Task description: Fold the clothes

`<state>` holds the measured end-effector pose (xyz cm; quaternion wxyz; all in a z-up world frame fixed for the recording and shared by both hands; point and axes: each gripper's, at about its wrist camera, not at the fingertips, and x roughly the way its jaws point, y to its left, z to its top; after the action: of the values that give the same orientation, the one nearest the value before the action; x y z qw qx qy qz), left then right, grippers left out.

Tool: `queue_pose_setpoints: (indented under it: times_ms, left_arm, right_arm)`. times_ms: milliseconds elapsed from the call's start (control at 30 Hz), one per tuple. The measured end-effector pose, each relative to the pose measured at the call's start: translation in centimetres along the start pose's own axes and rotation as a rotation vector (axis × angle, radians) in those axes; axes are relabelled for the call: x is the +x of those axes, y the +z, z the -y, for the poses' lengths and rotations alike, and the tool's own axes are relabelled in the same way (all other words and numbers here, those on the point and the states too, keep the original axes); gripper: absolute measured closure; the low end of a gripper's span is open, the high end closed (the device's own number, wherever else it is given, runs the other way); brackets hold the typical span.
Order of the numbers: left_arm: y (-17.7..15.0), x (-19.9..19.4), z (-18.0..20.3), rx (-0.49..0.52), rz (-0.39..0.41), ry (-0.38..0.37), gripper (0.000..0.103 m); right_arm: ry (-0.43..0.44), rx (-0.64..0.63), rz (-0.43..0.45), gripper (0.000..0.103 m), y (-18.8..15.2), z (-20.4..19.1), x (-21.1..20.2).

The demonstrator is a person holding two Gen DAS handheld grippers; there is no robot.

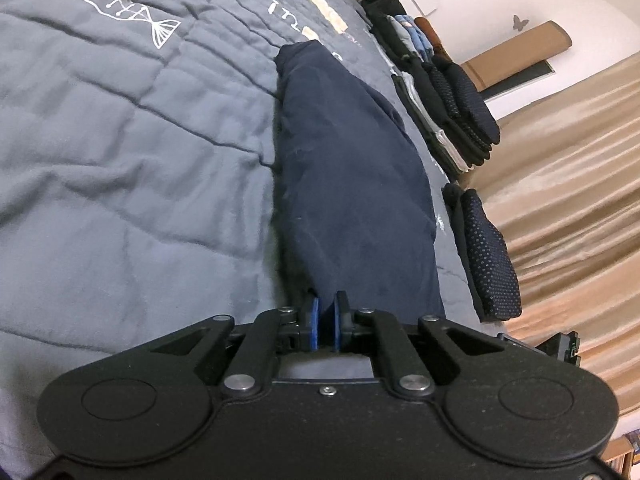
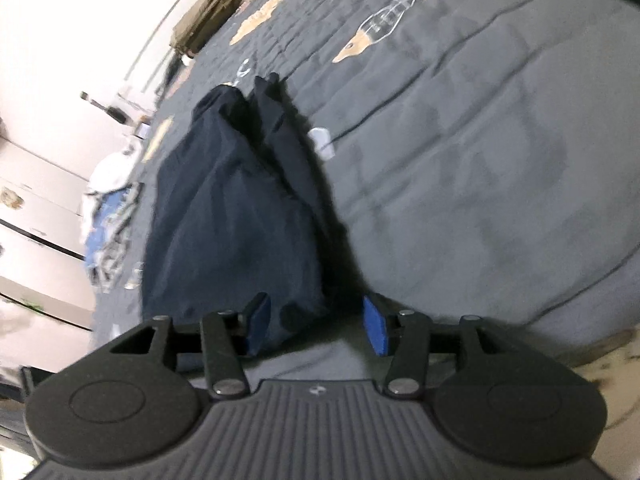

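- Left gripper point(image 1: 325, 322): tilted downward over the bed point(image 1: 120, 160); jaws nearly together, pinching the near edge of the navy garment point(image 1: 352, 184).
- Right gripper point(image 2: 316, 326): also angled down; jaws stand apart, the garment's point(image 2: 232, 216) near end between them, the pads apparently not pressing it (view blurred).
- Garment: lies lengthwise on the grey quilt, running away from both grippers.
- Folded stacks point(image 1: 444, 92): along the bed's far edge.
- Quilt print: fish outline point(image 1: 120, 12); white lettering, unreadable.
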<state>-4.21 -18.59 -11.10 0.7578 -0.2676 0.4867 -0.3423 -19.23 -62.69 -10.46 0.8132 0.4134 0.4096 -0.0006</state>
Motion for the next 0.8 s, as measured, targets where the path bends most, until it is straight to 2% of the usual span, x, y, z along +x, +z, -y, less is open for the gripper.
queue_pose_setpoints:
  times_ms: [200,267,300,333,367,567,667,767,800]
  left_arm:
    - [-0.1,0.3,0.0,0.001,0.001,0.013,0.096]
    - [-0.1,0.3,0.0,0.000,0.002,0.015,0.096]
    - [-0.1,0.3,0.0,0.000,0.004,0.017,0.096]
    - [-0.1,0.3,0.0,-0.001,0.006,0.018,0.096]
    - [0.0,0.2,0.0,-0.001,0.009,0.016,0.096]
    - [0.2,-0.8,0.3,0.024,0.019,0.006,0.096]
    - [-0.1,-0.6,0.4,0.061,-0.023,0.036,0.096]
    - [-0.8,0.4,0.5,0.101,-0.079,0.099,0.096]
    - [-0.9,0.6,0.6,0.115,-0.089,0.120,0.096]
  right_arm:
    - [0.050,0.064,0.017,0.040,0.1,0.2,2.0]
    - [0.063,0.083,0.038,0.041,0.1,0.3,2.1]
    - [0.070,0.078,0.051,0.052,0.0,0.1,1.9]
    - [0.077,0.072,0.066,0.085,0.0,0.0,1.6]
    - [0.084,0.066,0.080,0.091,-0.1,-0.1,1.4]
    - [0.207,0.110,0.135,0.092,-0.1,-0.6,-1.7]
    - [0.161,0.106,0.079,0.092,-0.2,-0.3,-1.8]
    - [0.006,0.027,0.009,0.092,-0.5,-0.3,-0.2]
    - [-0.022,0.001,0.002,0.092,-0.7,-0.5,0.1]
